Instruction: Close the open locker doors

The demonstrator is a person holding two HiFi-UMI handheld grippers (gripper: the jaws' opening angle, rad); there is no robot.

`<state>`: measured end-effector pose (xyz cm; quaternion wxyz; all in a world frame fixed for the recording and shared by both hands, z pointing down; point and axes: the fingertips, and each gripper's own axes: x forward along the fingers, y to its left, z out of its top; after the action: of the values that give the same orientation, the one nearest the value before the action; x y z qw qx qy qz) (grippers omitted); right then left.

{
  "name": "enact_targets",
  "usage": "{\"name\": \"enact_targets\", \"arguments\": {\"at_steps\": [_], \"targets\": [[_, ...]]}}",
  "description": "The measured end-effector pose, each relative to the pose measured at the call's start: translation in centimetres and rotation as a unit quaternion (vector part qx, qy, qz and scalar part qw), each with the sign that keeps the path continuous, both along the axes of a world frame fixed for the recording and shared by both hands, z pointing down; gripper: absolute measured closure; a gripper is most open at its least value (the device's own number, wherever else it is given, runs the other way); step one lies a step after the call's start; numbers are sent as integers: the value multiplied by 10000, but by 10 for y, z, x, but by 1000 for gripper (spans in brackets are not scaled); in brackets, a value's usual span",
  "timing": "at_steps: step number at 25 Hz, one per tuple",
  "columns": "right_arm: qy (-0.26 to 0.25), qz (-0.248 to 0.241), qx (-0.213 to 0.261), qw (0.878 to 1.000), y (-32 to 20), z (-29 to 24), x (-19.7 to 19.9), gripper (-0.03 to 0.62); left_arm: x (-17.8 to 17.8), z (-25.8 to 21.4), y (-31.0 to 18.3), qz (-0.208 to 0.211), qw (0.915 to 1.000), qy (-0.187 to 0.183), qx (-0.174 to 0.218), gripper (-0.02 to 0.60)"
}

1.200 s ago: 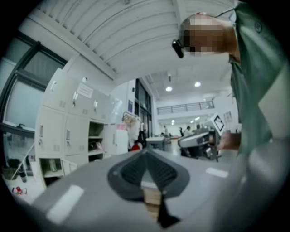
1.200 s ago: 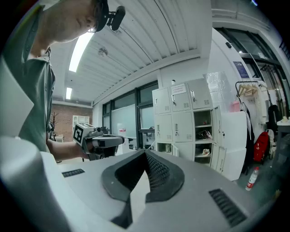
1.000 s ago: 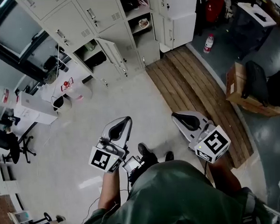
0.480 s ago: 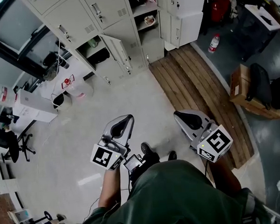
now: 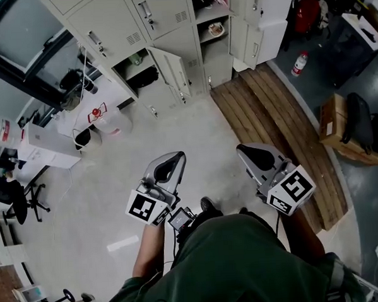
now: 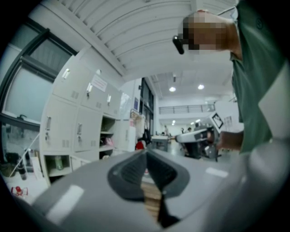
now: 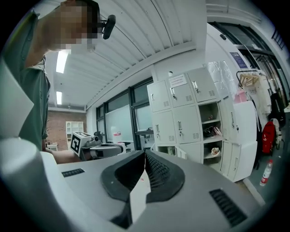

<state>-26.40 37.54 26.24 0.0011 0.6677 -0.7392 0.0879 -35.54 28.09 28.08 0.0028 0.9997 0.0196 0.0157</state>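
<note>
White notice (image 7: 177,80) on cream lockers (image 7: 183,122) — print too small.

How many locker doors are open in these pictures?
3. A low door hangs ajar at the left. An upper door and a lower door stand open right of the shelves. More may be out of frame.

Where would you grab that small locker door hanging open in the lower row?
Probably the free edge of the small door: it juts into the room from a hinge on its right. Come from the head view's right and swing it left to shut it.
</note>
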Motion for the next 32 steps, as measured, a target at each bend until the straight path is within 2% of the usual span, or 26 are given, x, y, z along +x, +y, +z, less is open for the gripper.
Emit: {"name": "enact_targets", "arguments": {"at_steps": [8, 12, 18, 32], "targets": [[-8, 20, -8, 10000, -65, -1, -12, 588, -6, 6, -53, 122, 9999, 25, -61, 580], [13, -49, -93, 9999, -84, 3, -1, 588, 3, 11, -67, 95, 9998, 8, -158, 580], [-104, -233, -160, 9995, -111, 14, 33, 588, 33, 23, -91, -113, 9995, -165, -229, 580], [-78, -988, -176, 9949, -167, 23, 131, 588, 137, 19, -135, -704, 9974, -50, -140, 580]]}}
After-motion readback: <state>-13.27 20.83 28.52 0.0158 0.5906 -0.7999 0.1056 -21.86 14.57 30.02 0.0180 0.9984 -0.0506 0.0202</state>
